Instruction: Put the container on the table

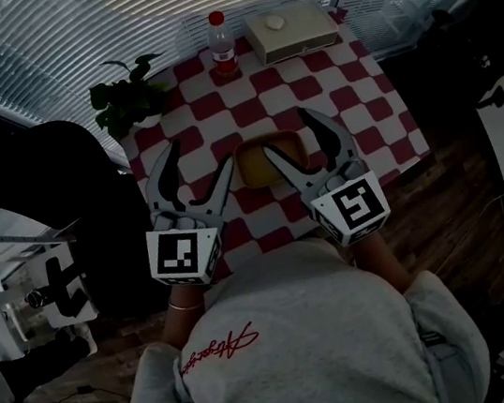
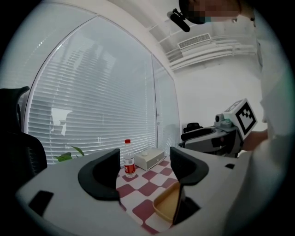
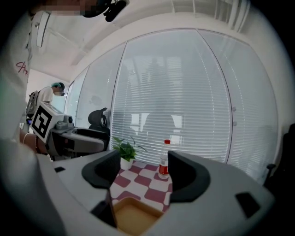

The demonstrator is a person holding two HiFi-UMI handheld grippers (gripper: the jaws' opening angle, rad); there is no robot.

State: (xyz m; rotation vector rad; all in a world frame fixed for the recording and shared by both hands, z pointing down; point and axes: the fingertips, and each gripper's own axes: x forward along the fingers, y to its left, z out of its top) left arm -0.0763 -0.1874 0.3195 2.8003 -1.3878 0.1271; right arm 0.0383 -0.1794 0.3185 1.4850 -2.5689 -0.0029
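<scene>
Left gripper (image 1: 198,155) and right gripper (image 1: 285,131) were both released, jaws wide apart with nothing clamped. Between them, the container (image 1: 260,161) sat on the checked table (image 1: 350,104), near its front edge. My right gripper's inner jaw overlapped the container's right side, and I could not tell whether they touched. I judged the placing as good as done, with only the drawing back of both grippers left. Beyond stood a bottle (image 1: 221,44) with a red cap, a potted plant (image 1: 126,97) at the left corner and a white box (image 1: 293,30) at the far edge, all well apart from the container. Nothing stood in the way.
</scene>
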